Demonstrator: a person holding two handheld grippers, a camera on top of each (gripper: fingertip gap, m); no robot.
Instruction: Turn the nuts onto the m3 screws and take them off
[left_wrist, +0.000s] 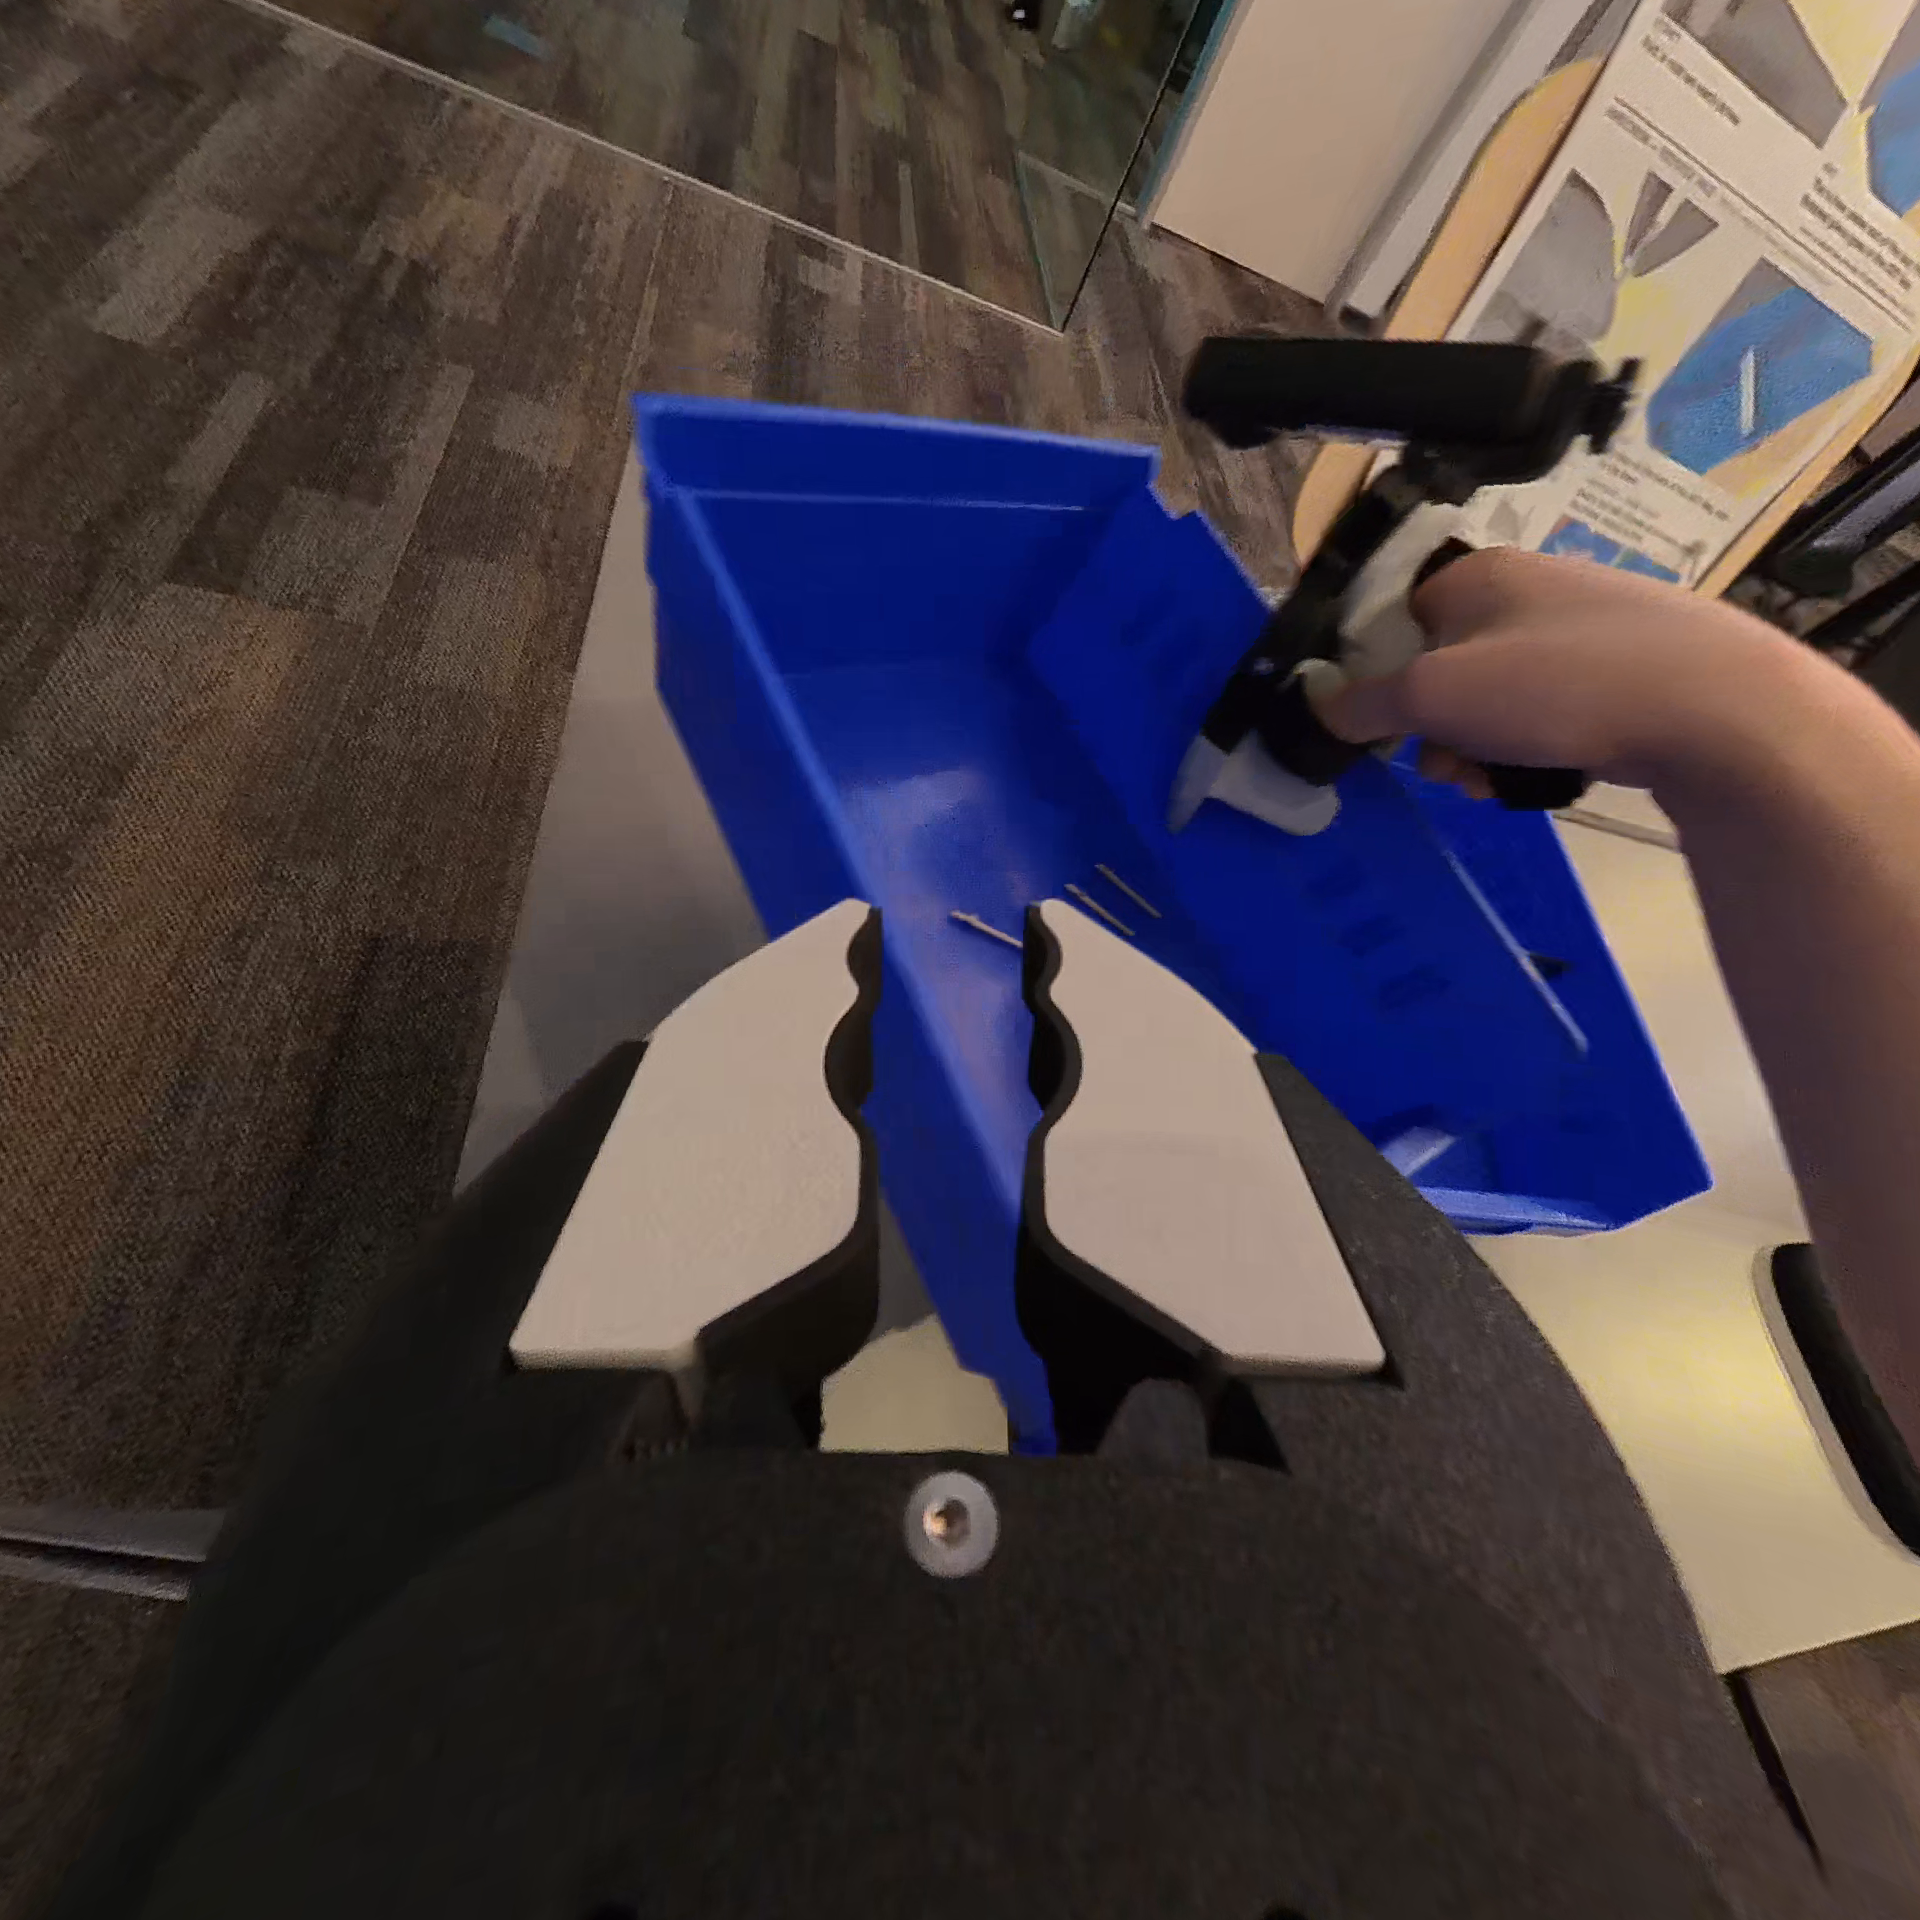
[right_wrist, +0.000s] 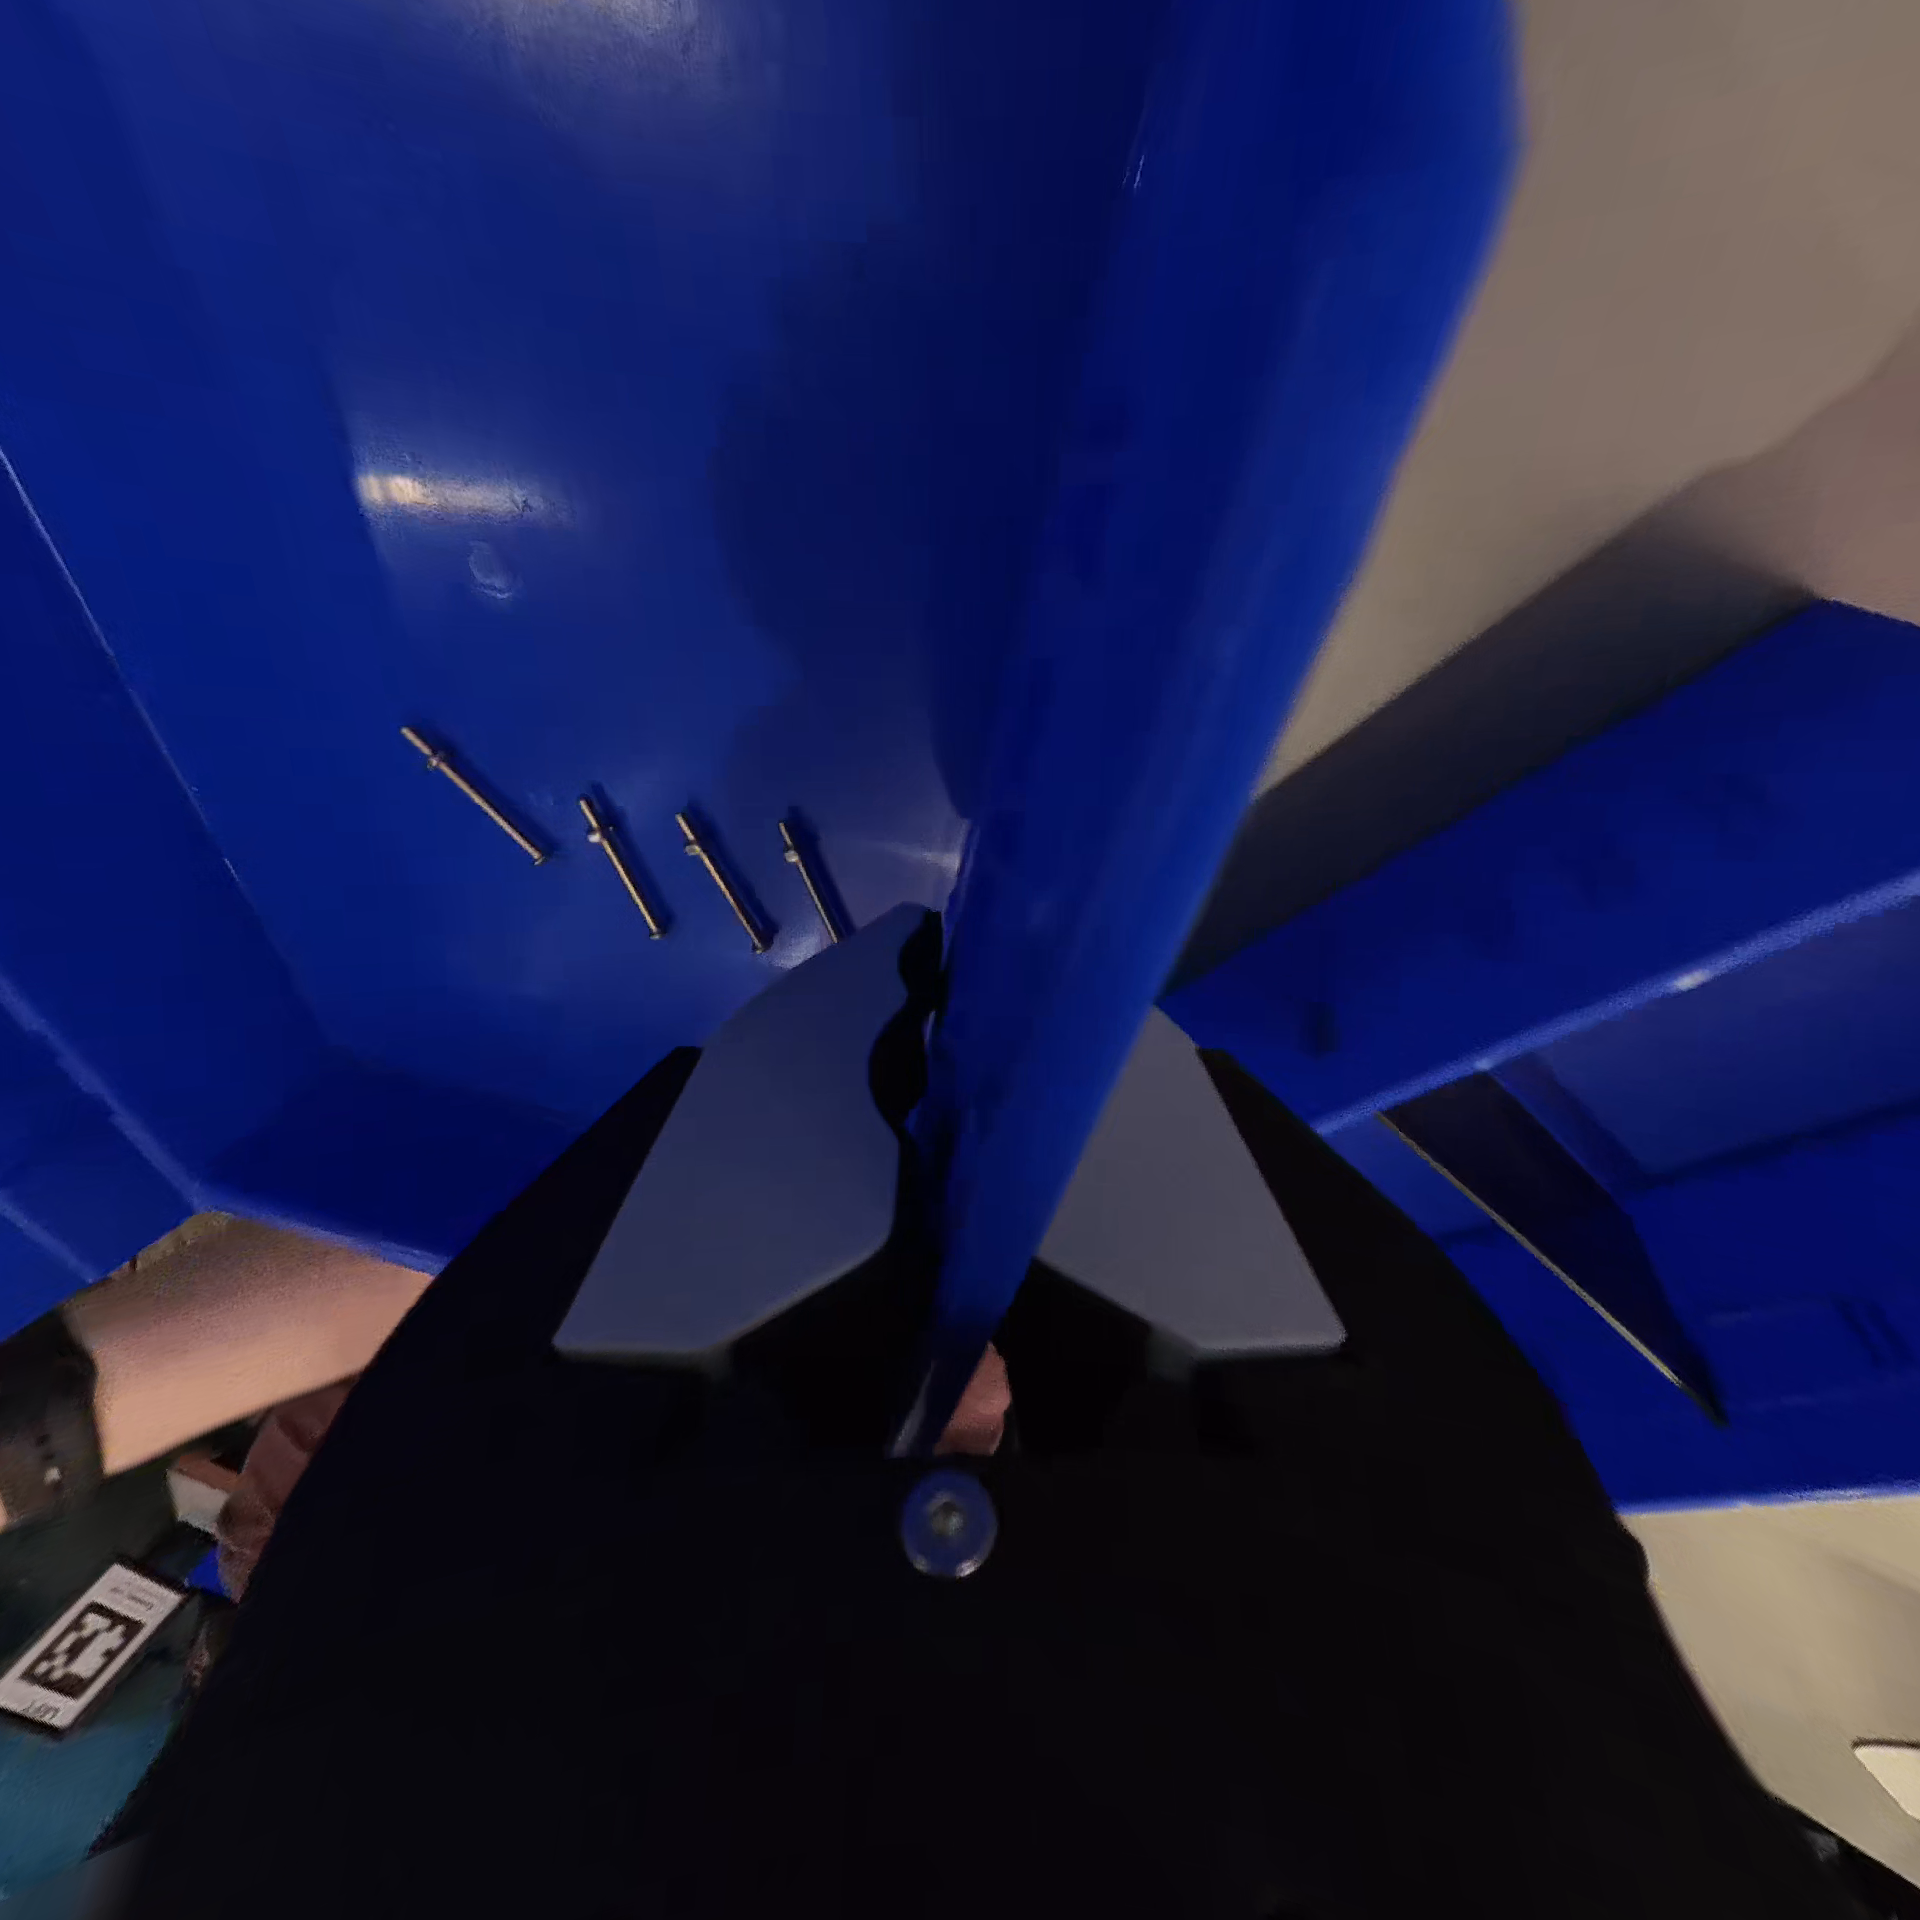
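— Over the pale table, what's the biggest thing?
— That blue bin, tilted. The left gripper straddles its near wall, fingers spread apart with the wall between them; I can't tell if they touch it.
— And the other side?
— The right gripper pinches the opposite wall, pressed onto it, a hand holding it.
— The screws?
— Four thin screws lie on the bin floor, side by side, a small nut on each.

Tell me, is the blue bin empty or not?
Not empty: four thin screws lie on the floor of the blue bin.
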